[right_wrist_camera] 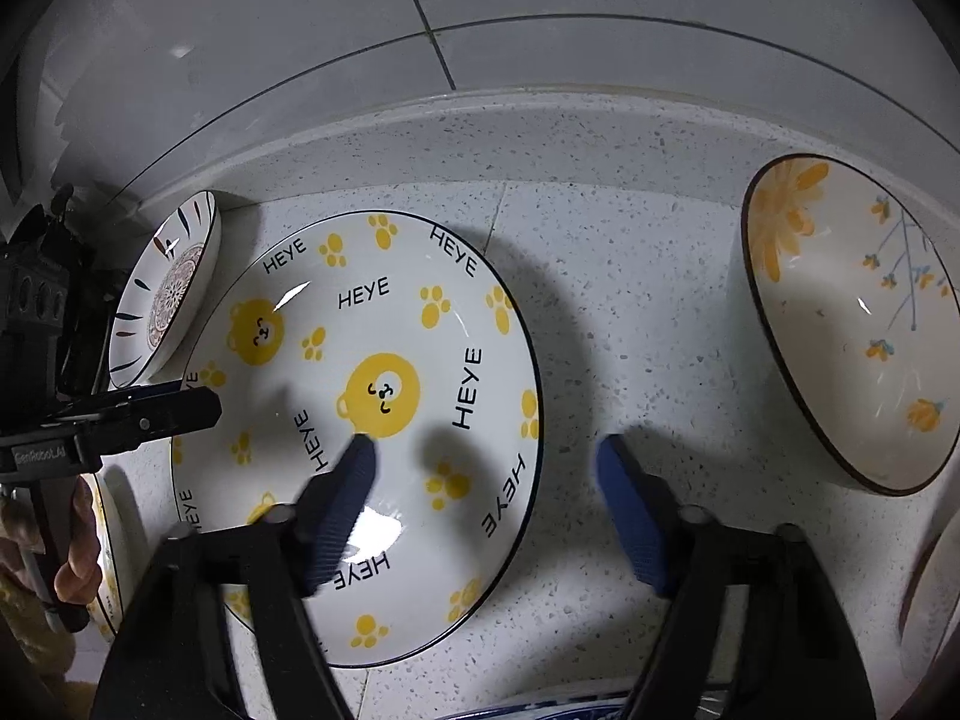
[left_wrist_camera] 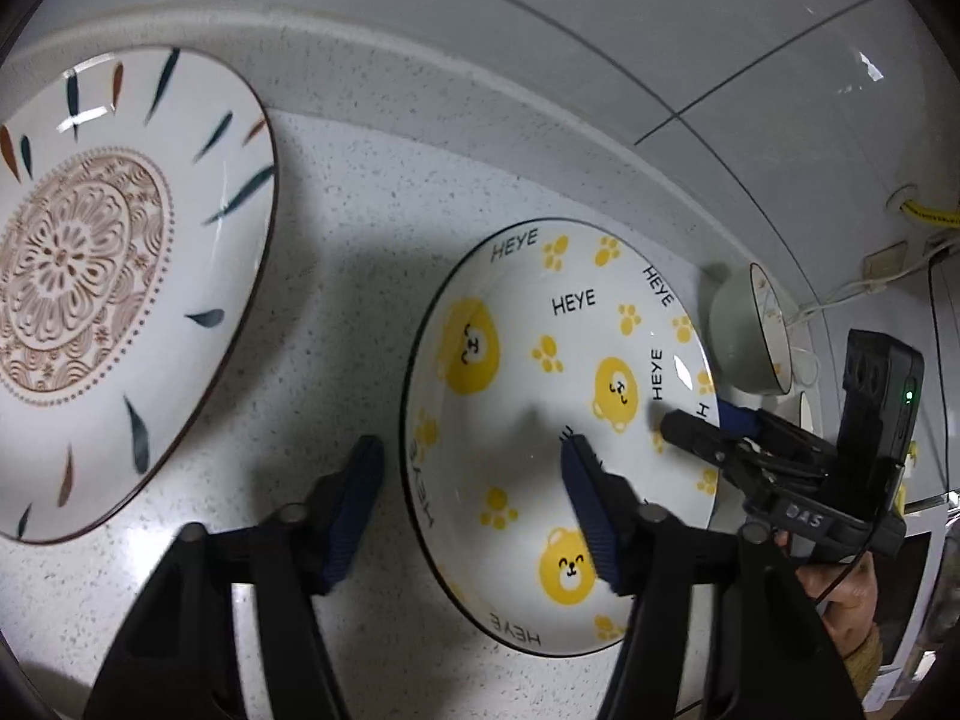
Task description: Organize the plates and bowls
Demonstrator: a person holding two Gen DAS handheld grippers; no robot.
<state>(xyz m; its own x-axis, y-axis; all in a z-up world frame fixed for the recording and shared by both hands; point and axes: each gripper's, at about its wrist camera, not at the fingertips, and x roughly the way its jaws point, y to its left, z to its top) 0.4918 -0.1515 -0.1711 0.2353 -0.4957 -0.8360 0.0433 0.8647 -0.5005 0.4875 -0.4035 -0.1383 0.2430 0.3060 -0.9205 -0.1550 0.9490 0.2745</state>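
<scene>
Left wrist view first: the bear plate (left_wrist_camera: 558, 420), white with yellow bear faces, paw prints and "HEYE" lettering, sits flat on the speckled tabletop (left_wrist_camera: 336, 276) with nothing in it. The left gripper (left_wrist_camera: 474, 507) hangs over its left rim with jaws spread wide, one blue pad out over the bare tabletop and the other over the plate's well, gripping nothing. To the left lies the mandala plate (left_wrist_camera: 114, 276), holding nothing too, well apart from the bear plate. Far right, a green bowl (left_wrist_camera: 747, 330) stands close to the wall, and you can't really see inside it from here. The right gripper (left_wrist_camera: 690, 426) pokes in from the right over the bear plate's far rim, a hand behind it.

Right wrist view: the same bear plate (right_wrist_camera: 360, 420) is centre-left, and the lettering reads at all angles, so no real facing direction. The right gripper (right_wrist_camera: 486, 474) straddles its right rim, jaws wide and holding nothing. On the right, a flower bowl (right_wrist_camera: 840, 324) with orange blossoms sits on the tabletop, nothing in it. The left gripper (right_wrist_camera: 180, 408) comes in from the left edge.
</scene>
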